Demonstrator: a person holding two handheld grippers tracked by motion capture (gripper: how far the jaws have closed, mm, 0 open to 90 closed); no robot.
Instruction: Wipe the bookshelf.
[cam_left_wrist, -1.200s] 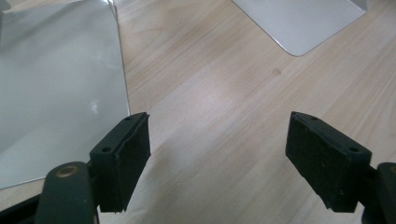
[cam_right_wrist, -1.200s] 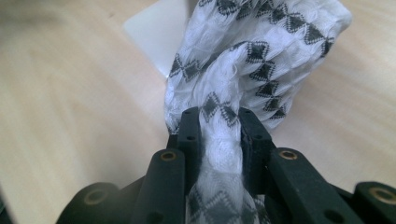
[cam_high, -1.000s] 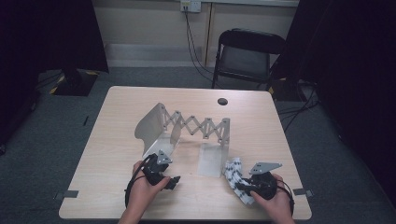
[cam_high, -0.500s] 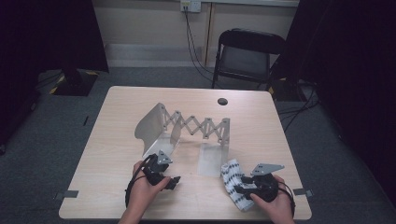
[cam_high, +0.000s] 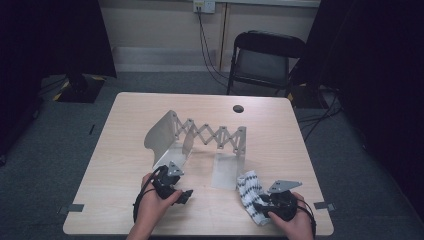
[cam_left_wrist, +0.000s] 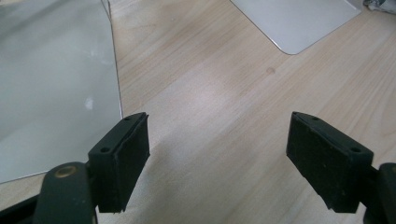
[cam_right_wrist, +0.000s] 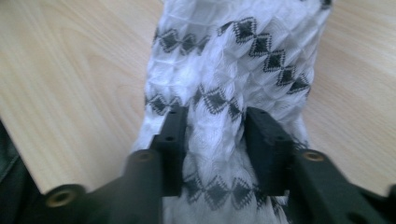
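Right hand-held gripper has just been closing on the cloth at the desk's near edge; left hand-held gripper waits wide; next, lift cloth toward the rack

Cloth: soft white waffle-weave fabric with black diamond print; table: pale matt wood-grain top; folding rack: dull brushed grey metal, smooth plates; gripper pads: matt black rubbery plastic.
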